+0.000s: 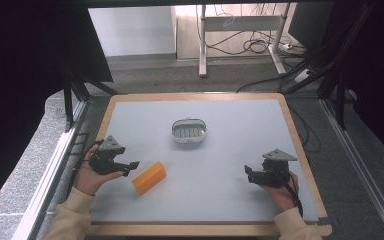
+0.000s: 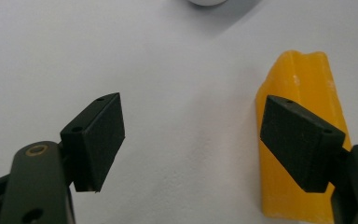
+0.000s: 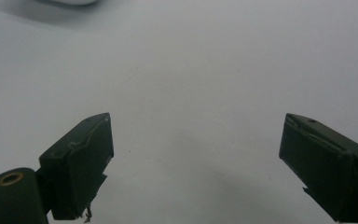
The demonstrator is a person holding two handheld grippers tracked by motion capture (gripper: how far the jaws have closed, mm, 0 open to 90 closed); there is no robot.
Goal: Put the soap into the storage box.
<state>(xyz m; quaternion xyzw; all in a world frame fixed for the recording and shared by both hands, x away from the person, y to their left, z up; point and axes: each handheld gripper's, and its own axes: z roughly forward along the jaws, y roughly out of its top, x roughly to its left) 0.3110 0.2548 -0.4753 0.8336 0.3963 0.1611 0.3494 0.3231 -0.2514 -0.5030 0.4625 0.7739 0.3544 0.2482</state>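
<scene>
An orange block lies on the grey table mat, left of centre near the front. My left gripper hovers just left of it, jaws open. In the left gripper view the orange block lies behind the right jaw, outside the bare gap of my left gripper. A small white dish with a ribbed insert sits at mid-table. My right gripper rests at the right front, open. In the right gripper view only bare mat lies between the wide-apart jaws of my right gripper.
The grey mat has a wooden border. Beyond the table stand a desk frame and loose cables on the floor. Black stands flank both sides. The white dish's edge peeks in at the top of the left gripper view.
</scene>
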